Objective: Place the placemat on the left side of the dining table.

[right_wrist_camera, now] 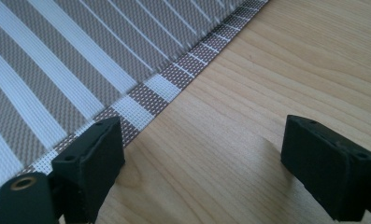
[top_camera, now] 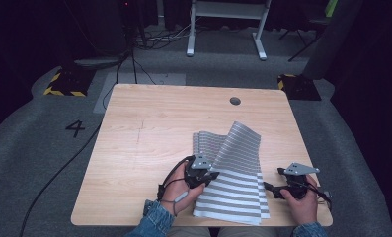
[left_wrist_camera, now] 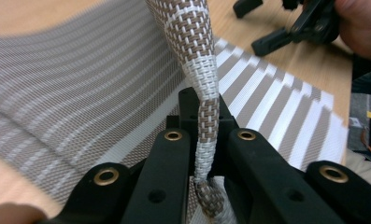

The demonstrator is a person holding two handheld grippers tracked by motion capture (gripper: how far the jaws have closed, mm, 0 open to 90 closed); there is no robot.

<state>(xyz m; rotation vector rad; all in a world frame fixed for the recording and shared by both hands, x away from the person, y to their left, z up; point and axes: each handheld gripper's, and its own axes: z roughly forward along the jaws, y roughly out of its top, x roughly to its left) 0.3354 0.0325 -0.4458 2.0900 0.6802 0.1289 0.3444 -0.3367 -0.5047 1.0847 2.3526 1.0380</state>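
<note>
**Woven striped mat: light, springy, best taken by its edge**

The grey-and-white striped woven placemat (top_camera: 233, 177) lies on the near right part of the pale wooden counter (top_camera: 149, 133), with its far portion lifted and curling over. It looks light and thin, a coarse plastic-like weave that bends in a smooth arc rather than creasing, so it will likely spring back if let go. The weave gives some grip, and it does not look fragile.

The left hand-held gripper (top_camera: 203, 177) has its jaws closed on the mat's left edge; in the left gripper view the fabric (left_wrist_camera: 206, 121) stands pinched upright between the black jaws. The edge is the sensible place to hold, since the flat middle offers nothing to pinch.

The right hand-held gripper (top_camera: 288, 187) rests on the counter just beside the mat's right edge (right_wrist_camera: 148, 100), jaws wide apart and holding nothing.

The mat's long axis runs roughly away from the person, slanting slightly right; its stripes cross that axis.
</note>
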